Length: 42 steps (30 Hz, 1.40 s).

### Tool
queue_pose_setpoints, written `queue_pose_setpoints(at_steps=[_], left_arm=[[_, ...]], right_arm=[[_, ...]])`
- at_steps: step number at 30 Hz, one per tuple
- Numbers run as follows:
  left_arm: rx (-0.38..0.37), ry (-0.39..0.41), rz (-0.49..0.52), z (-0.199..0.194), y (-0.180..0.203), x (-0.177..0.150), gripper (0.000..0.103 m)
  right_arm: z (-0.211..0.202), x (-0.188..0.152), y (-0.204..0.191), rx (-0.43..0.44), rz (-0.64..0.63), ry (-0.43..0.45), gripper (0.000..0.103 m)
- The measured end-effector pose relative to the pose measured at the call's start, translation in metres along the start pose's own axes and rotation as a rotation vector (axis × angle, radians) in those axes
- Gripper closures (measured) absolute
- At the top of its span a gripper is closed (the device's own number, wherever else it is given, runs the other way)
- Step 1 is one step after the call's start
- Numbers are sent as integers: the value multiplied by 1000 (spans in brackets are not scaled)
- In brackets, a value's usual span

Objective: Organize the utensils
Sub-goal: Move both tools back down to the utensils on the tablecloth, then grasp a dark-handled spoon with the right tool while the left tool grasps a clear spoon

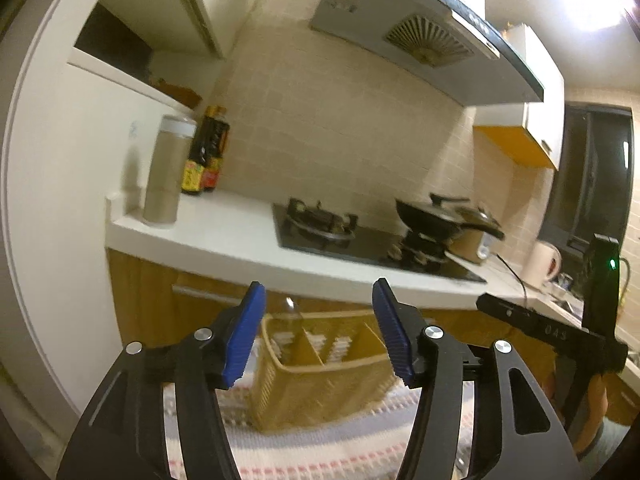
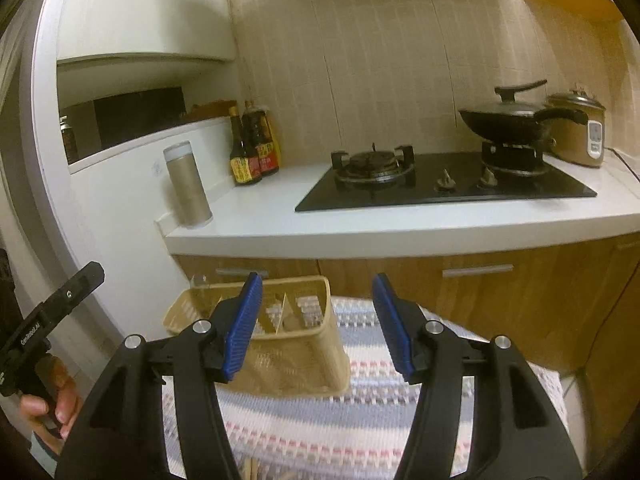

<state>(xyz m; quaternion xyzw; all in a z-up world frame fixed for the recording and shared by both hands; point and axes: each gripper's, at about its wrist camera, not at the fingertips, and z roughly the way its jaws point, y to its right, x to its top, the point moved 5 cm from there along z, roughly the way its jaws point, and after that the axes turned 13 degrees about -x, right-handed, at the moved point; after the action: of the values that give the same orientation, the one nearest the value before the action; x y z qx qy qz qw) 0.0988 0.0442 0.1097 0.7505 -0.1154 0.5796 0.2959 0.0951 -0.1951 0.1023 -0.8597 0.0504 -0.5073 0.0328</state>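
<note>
Left wrist view: both hand-held grippers, left [image 1: 318, 332] and right [image 2: 316, 326], spread empty before the basket [image 2: 316, 344]

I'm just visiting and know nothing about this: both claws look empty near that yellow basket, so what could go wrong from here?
The basket looks light and stands on a soft striped cloth; a nudge from the open right gripper might tip it. The left gripper, also open and empty, hangs close by, so the two could bump over the basket.

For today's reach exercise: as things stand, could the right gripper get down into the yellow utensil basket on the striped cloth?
Probably yes. The right gripper is open and empty, the basket sits just ahead with its top uncovered, and nothing lies between them on the striped cloth.
</note>
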Motion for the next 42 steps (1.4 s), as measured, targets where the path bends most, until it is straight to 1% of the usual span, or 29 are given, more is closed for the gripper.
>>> queue_pose_setpoints(at_steps=[2, 4, 6, 8, 9, 10, 12, 13, 16, 18, 19, 23, 27, 30, 32, 33, 35, 37, 40, 42], left_arm=[[-9, -60, -2, 1, 6, -6, 49], [-20, -151, 5, 4, 14, -16, 49], [-28, -250, 35, 7, 24, -31, 49], [-32, -322, 61, 8, 30, -44, 49], [-38, -375, 78, 9, 35, -55, 49], [-42, -407, 85, 9, 36, -61, 49], [-58, -480, 92, 11, 40, -77, 49], [-76, -530, 85, 14, 41, -87, 49], [-113, -621, 59, 23, 43, -107, 49], [-136, -693, 45, 34, 44, -125, 49], [-139, -717, 43, 37, 45, -132, 49], [-152, -827, 40, 57, 48, -164, 49], [-159, -890, 65, 74, 53, -183, 51], [-151, -913, 97, 81, 57, -190, 53], [-138, -916, 106, 84, 57, -190, 55], [-136, -916, 106, 84, 57, -189, 55], [-122, -909, 92, 77, 49, -184, 55], [-93, -904, 78, 71, 40, -179, 55], [-33, -893, 32, 56, 18, -173, 54], [-6, -902, -4, 47, 4, -174, 54]], right_arm=[[-4, -6, 6, -8, -2, -72, 49], [-5, -13, 10, -2, 0, -129, 49], [-5, -24, 17, -5, 1, -199, 49], [-4, -37, 23, -11, 0, -274, 49], [-3, -43, 26, -11, 2, -306, 49], [0, -51, 31, -12, 6, -356, 49], [4, -64, 37, -8, 18, -428, 49], [7, -70, 40, -5, 26, -465, 49], [16, -97, 51, -12, 45, -593, 49], [19, -112, 55, -19, 48, -653, 49], [21, -122, 58, -25, 50, -691, 49], [24, -146, 64, -78, 15, -768, 49], [27, -165, 71, -135, -20, -822, 49], [30, -178, 76, -161, -40, -854, 51], [32, -186, 78, -166, -42, -875, 58], [32, -189, 78, -166, -43, -884, 60], [34, -196, 78, -166, -48, -906, 62], [36, -202, 78, -171, -54, -922, 62], [37, -202, 75, -177, -78, -915, 62], [38, -203, 74, -179, -90, -912, 62]])
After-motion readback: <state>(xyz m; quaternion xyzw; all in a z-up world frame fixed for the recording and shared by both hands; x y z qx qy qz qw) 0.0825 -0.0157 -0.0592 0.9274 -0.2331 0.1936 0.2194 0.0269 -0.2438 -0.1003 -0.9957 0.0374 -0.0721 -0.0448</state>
